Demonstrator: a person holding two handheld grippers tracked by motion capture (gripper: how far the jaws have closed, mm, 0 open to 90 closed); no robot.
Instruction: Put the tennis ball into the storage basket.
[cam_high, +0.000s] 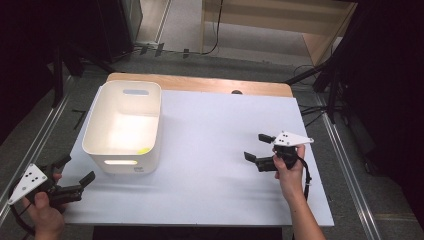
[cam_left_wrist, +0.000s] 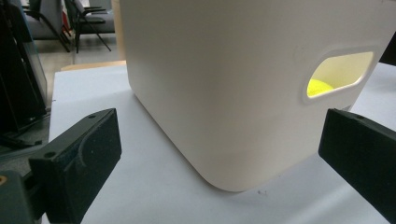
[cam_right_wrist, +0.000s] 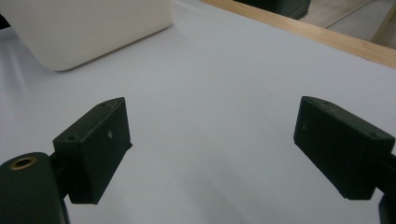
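A white rectangular bin (cam_high: 123, 126) stands upright on the white table (cam_high: 210, 150), its opening facing up and its long axis running away from the person. A yellow object (cam_high: 143, 150) lies inside, at the bin's near wall (it also glows through the handle slot (cam_left_wrist: 338, 74)). The left gripper (cam_high: 75, 176) sits just beside the bin's near left corner, jaws wide apart and empty. The right gripper (cam_high: 257, 146) is well apart to the bin's right, jaws wide, empty, aimed toward the bin.
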